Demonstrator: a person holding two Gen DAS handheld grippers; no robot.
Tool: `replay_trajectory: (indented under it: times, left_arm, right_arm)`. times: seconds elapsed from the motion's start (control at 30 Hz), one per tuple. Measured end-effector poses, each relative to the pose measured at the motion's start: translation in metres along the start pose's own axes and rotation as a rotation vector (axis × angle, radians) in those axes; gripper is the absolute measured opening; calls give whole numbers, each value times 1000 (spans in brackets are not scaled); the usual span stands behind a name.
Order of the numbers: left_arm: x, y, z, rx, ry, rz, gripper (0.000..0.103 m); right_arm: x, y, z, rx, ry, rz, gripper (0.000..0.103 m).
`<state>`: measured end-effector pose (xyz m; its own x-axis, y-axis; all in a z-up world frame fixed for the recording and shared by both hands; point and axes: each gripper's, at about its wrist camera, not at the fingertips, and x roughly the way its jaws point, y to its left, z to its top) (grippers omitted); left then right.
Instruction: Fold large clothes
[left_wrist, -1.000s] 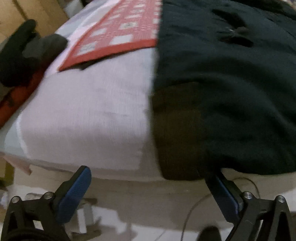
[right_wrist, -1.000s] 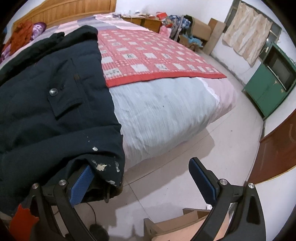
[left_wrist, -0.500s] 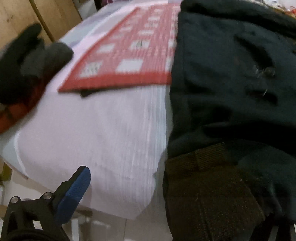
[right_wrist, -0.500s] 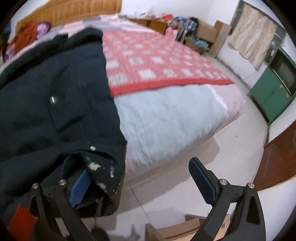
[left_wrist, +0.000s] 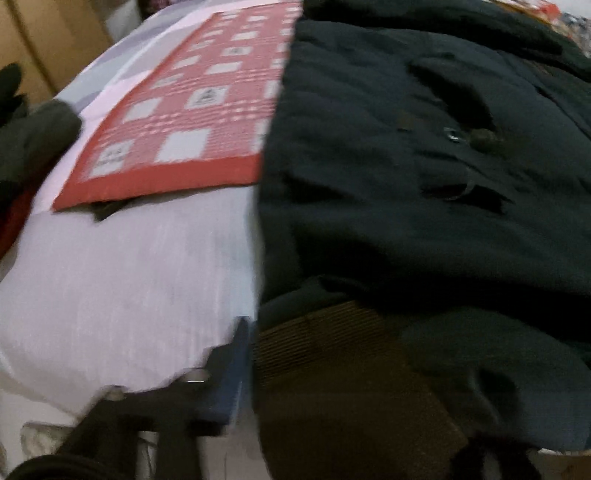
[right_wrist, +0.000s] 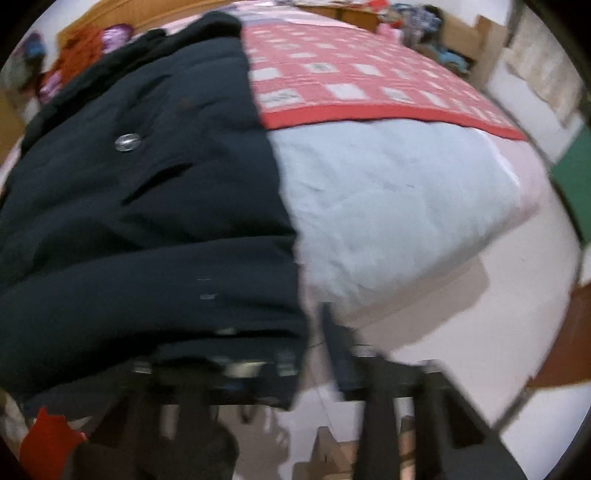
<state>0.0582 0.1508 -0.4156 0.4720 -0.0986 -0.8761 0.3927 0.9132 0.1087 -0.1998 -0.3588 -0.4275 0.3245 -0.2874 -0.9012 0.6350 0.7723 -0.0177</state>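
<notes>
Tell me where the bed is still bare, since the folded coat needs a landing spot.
Free: the pale sheet at the foot of the bed, bordered by the red checked blanket, the dark navy coat and the mattress edge. A matching strip lies on the coat's other side. Crowded: the coat's middle stretch.

In the left wrist view, the left gripper (left_wrist: 332, 398) is closing: its blue left finger (left_wrist: 229, 384), out at the lower left a second ago, is now pressing against the brown ribbed cuff (left_wrist: 332, 369) of the dark jacket (left_wrist: 424, 184) at lower centre. The cuff, hanging over the bed edge before, is rising and filling the lower middle of the frame.

In the right wrist view, the right gripper (right_wrist: 295, 365) is narrowing too: its right finger (right_wrist: 340, 358) is sliding from lower right to the jacket hem (right_wrist: 221, 321) at lower centre, and the hem is bunching upward into a thick roll.
</notes>
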Motion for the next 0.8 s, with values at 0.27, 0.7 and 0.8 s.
replay_trajectory:
  times: [0.27, 0.7, 0.8]
  left_arm:
    - [-47, 15, -4, 17, -45, -10, 17]
    - [-121, 24, 21, 59, -141, -66, 12]
    - [-130, 25, 19, 72, -136, -77, 12]
  right_arm:
    - [-44, -11, -3, 18, -40, 49, 11]
    - [-133, -13, 26, -4, -140, 75, 8]
    - [-151, -11, 25, -9, -144, 60, 7]
